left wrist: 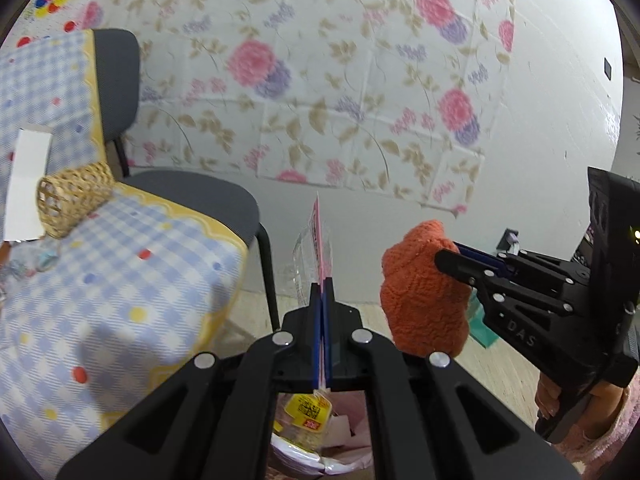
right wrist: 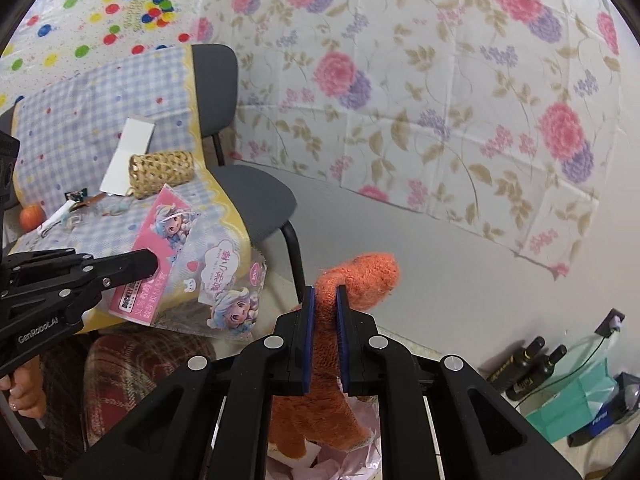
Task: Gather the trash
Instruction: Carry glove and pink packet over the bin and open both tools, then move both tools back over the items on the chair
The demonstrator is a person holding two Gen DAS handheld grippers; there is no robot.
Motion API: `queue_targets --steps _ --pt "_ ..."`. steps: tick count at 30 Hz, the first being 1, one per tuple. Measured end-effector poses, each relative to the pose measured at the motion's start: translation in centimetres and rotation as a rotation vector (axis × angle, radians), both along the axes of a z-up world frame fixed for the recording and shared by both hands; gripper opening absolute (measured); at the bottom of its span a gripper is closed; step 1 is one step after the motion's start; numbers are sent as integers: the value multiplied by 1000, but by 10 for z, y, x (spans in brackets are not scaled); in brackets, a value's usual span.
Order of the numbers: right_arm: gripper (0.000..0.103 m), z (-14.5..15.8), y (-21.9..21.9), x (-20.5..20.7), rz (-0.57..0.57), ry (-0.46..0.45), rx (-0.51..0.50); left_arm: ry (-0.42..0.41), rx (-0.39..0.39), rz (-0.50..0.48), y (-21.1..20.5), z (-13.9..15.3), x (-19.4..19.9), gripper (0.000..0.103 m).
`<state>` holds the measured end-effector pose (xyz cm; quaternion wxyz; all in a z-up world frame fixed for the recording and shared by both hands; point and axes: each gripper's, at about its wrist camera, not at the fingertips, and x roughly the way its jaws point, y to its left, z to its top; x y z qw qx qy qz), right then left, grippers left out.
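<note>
My left gripper [left wrist: 322, 285] is shut on a thin pink plastic wrapper [left wrist: 319, 236], seen edge-on in the left wrist view. In the right wrist view the wrapper [right wrist: 208, 276] shows cartoon figures, and the left gripper [right wrist: 149, 265] clamps its pink end. My right gripper [right wrist: 326, 296] is shut on an orange knitted cloth [right wrist: 368, 272], which fills the gap between the blue pads and hangs below them. In the left wrist view the right gripper [left wrist: 448, 254] grips that cloth [left wrist: 420, 300] from the right. Under both grippers stands a bin lined with a pink bag [right wrist: 344, 466], holding a yellow-labelled packet [left wrist: 307, 416] and paper.
A grey chair [right wrist: 260, 196] at the left carries a blue checked cloth [left wrist: 120, 288], a wicker basket [right wrist: 162, 172], a white box [right wrist: 128, 152] and an apple [right wrist: 32, 216]. A floral sheet [right wrist: 440, 100] hangs on the wall. Dark bottles [right wrist: 528, 364] and a teal bag [right wrist: 576, 404] stand at the lower right.
</note>
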<state>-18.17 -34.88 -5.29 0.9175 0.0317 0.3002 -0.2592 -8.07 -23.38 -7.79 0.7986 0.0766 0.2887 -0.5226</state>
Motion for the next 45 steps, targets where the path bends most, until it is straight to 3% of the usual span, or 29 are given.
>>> queue_targets --steps 5,7,8,9,20,27,40,45 --pt "17 -10 -13 1 -14 5 33 35 49 -13 -17 -13 5 2" --pt "25 -12 -16 2 -14 5 43 54 63 1 -21 -17 10 21" --pt "30 -11 -17 2 -13 2 43 58 62 12 -20 -18 12 37" --pt "31 -10 -17 2 -12 -1 41 61 55 25 -18 -18 15 42" --pt "31 22 0 20 70 -104 60 6 19 176 22 10 41 42" --pt "31 45 42 45 195 -171 90 -54 10 313 69 30 58 42" --pt "32 38 135 122 429 -133 84 -66 62 656 200 31 107 54" --pt "43 30 163 156 497 -133 75 -93 93 777 241 29 126 60"
